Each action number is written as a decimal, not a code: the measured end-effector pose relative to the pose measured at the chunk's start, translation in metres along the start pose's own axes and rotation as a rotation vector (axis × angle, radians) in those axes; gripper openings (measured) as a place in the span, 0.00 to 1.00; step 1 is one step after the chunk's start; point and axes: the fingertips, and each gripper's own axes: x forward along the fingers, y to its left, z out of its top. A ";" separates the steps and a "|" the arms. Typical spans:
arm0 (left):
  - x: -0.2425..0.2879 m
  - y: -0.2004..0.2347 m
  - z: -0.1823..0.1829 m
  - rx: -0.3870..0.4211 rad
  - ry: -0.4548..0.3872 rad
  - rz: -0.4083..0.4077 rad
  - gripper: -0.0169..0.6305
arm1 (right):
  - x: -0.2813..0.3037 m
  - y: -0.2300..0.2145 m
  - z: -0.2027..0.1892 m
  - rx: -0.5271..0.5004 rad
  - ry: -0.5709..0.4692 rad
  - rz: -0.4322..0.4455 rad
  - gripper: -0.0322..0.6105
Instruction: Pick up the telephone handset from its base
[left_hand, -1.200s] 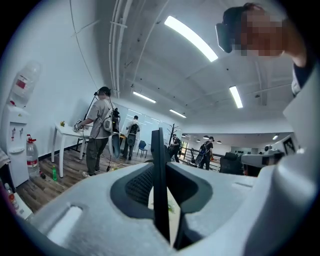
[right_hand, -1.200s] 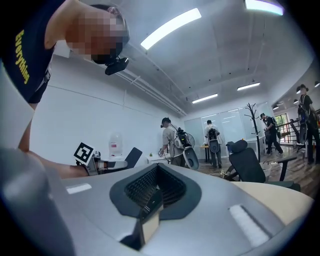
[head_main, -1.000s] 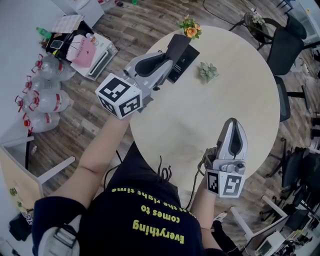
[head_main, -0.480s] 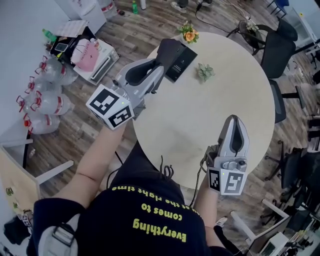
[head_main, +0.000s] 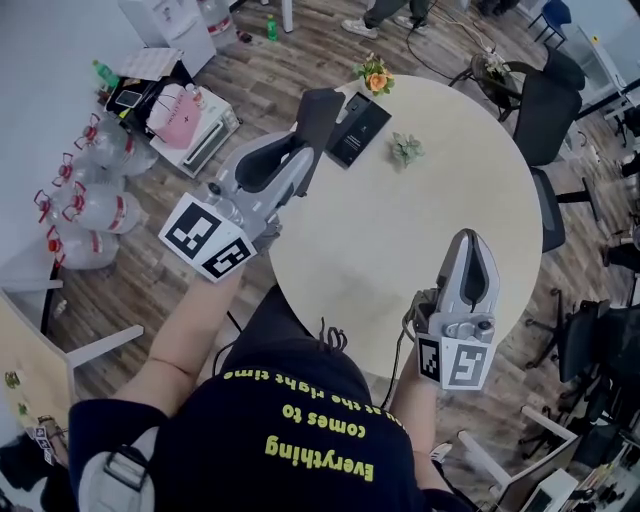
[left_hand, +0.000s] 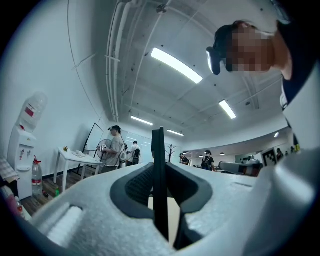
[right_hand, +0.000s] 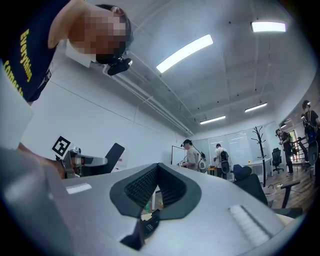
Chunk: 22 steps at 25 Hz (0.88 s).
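Left gripper (head_main: 311, 150) risen leftward, handset (head_main: 320, 110) clamped, pointing slightly up

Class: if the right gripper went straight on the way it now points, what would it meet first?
The way looks free: the right gripper, shut and empty, points across the bare table, with the small plant left of its line. Beyond the far rim a black chair may come first; depth is unclear.

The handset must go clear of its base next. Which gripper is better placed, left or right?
Left. The left gripper grips the handset in its fingers, by the base at the table's far edge. The right gripper is shut and empty, at the near edge.
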 end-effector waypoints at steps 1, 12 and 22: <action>-0.004 -0.003 0.002 0.005 -0.019 -0.005 0.15 | -0.001 0.000 0.002 -0.001 -0.005 0.001 0.07; -0.023 -0.016 0.012 0.049 -0.059 -0.002 0.15 | -0.003 0.008 0.013 -0.023 -0.027 0.018 0.07; -0.021 -0.013 0.013 0.053 -0.061 0.003 0.15 | -0.004 0.009 0.015 -0.012 -0.046 0.009 0.07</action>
